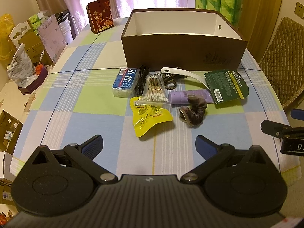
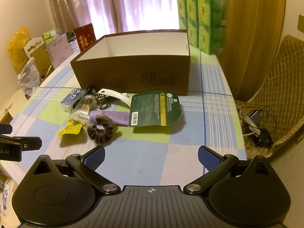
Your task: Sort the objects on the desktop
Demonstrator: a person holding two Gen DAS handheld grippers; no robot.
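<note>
Several small items sit heaped mid-frame against the open brown cardboard box [image 1: 182, 57], seemingly staged for sorting into it: a dark velvet scrunchie [image 1: 193, 112], a yellow foil packet [image 1: 149, 116]. Below them, left gripper [image 1: 149, 144] and right gripper [image 2: 151, 154] hover, jaws spread wide, empty.

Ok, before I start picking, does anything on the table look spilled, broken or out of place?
Nothing spilled or broken. The small items lie heaped against the front of the brown box, the cotton swabs overlapping the yellow packet. Both claws hang open, holding nothing.
</note>
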